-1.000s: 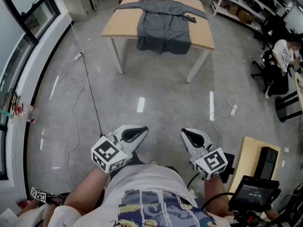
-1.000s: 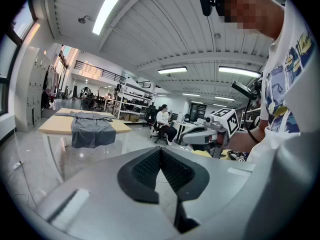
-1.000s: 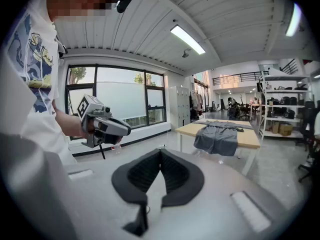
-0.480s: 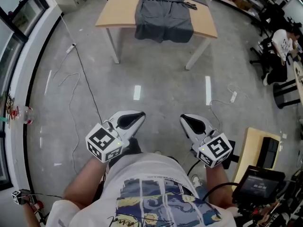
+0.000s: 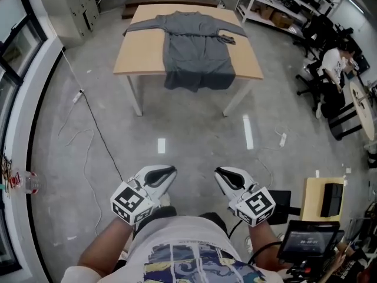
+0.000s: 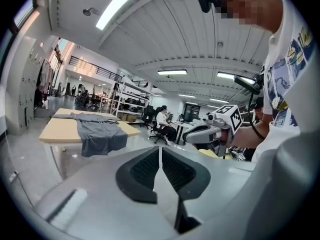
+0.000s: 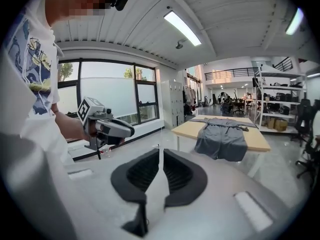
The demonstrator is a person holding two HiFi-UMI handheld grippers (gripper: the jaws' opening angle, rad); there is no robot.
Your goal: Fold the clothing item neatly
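The garment point(image 5: 197, 52), a grey piece with long sleeves, lies spread flat on a wooden worktop point(image 5: 141, 55) at the far end of the room. Its sleeves run out left and right along the far edge, and its hem hangs over the near edge. A small dark thing point(image 5: 227, 39) rests by the right sleeve.

Well apart from the worktop, on the near side of a bare concrete floor point(image 5: 194, 128), the person holds both grippers side by side just in front of the body, pointing toward the worktop. The left gripper point(image 6: 160, 150) is closed, its jaw tips meeting with nothing between them. The right gripper point(image 7: 159, 151) is closed in the same way and also empty. Neither touches the garment.

A thin cable point(image 5: 97, 131) trails over the floor on the left. Shelves point(image 5: 277, 7) stand at the far right, and someone point(image 5: 333, 63) sits at a desk beyond them. A small screen point(image 5: 303, 240) shows at the near right.
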